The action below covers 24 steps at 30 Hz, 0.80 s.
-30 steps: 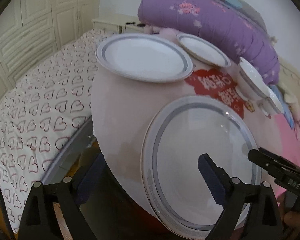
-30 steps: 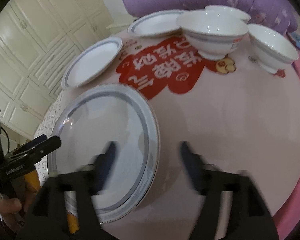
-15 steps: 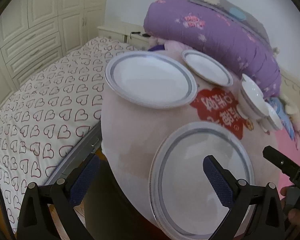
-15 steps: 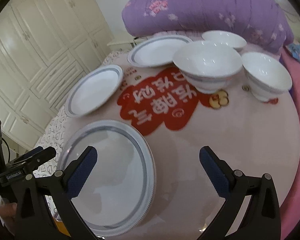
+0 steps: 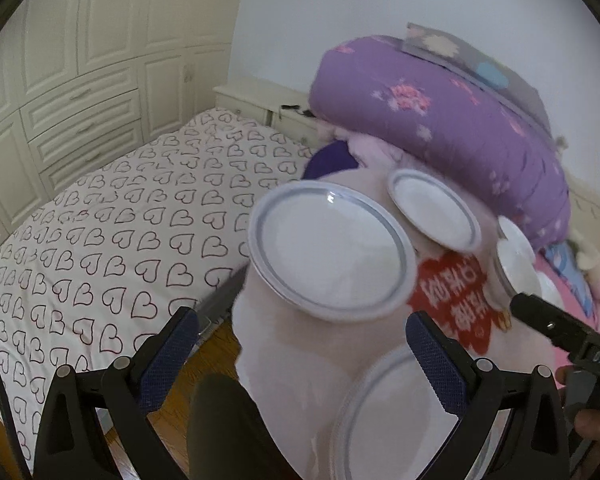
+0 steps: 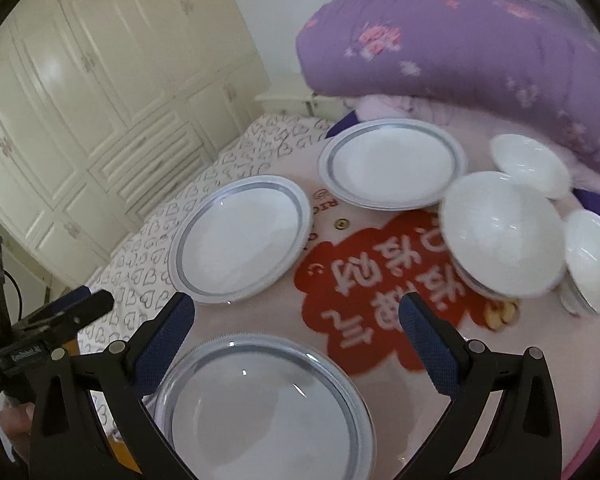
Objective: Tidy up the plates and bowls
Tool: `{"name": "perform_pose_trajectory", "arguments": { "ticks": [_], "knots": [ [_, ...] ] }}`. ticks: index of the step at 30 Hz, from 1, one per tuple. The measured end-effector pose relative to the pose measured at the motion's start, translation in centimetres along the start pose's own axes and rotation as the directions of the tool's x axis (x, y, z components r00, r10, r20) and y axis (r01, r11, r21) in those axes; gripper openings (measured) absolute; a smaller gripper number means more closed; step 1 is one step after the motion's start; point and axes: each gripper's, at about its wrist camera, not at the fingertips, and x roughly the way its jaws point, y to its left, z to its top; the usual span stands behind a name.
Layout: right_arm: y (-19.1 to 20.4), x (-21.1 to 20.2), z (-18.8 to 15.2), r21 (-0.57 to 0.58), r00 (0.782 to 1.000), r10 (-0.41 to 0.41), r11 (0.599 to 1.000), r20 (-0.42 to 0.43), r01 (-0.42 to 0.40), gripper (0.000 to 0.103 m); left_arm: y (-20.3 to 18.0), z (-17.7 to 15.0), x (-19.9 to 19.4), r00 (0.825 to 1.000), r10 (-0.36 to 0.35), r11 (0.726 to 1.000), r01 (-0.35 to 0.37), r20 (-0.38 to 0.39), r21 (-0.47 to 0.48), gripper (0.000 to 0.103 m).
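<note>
Three grey-rimmed plates are lying apart on the round pink table (image 6: 400,392): the near plate (image 6: 260,408) is sitting at the near left edge, the middle plate (image 6: 240,240) is lying beyond it toward the far left, and the far plate (image 6: 392,164) is resting at the far side. Three white bowls are standing on the right: the large bowl (image 6: 500,232) is sitting nearest the red printed patch (image 6: 380,292), the far bowl (image 6: 530,164) is sitting behind it, and the right bowl (image 6: 592,260) is standing just beside it at the table's right edge. In the left wrist view the middle plate (image 5: 332,252) is overhanging the table's left edge slightly, with the near plate (image 5: 400,420) showing low at the bottom. The right gripper (image 6: 296,324) is hovering above the near plate with its jaws spread wide and holding nothing. The left gripper (image 5: 300,344) is likewise spread wide and empty, hanging off the table's near left side above the floor. Beyond the table, a bed with a heart-print sheet (image 5: 112,240) is lying to the left, a folded purple quilt (image 6: 460,52) is piled at the far side, and cream wardrobe doors (image 6: 80,80) are lining the far left wall.
</note>
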Motion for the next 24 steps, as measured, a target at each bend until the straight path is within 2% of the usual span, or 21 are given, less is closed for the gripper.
{"name": "perform_pose_trajectory", "arguments": {
  "ticks": [6,13,18,20,24],
  "knots": [
    [-0.3,4.5,2.1,0.043,0.995,0.007,0.999,-0.101,-0.003,0.103,1.9,2.3,2.8,0.999,0.009,0.999,-0.010,-0.032,-0.044,0.102],
    [-0.4,8.1,4.2,0.033,0.986,-0.030,0.999,-0.165,0.036,0.103,3.9,5.0,7.3,0.995,0.014,0.996,-0.022,-0.098,-0.084,0.102],
    [-0.7,10.9,5.1,0.045,0.976,-0.015,0.999,-0.218,0.026,0.102,4.6,7.4,10.8,0.991,0.002,0.994,-0.016,-0.130,-0.109,0.102],
    [-0.8,12.1,5.3,0.059,0.972,0.008,0.998,-0.236,0.006,0.093,5.0,8.3,12.4,0.989,-0.002,0.993,-0.015,-0.146,-0.121,0.102],
    [-1.0,13.4,5.6,0.075,0.966,0.025,0.997,-0.258,-0.006,0.088,5.6,9.6,15.5,0.985,-0.006,0.991,-0.016,-0.172,-0.129,0.099]
  ]
}}
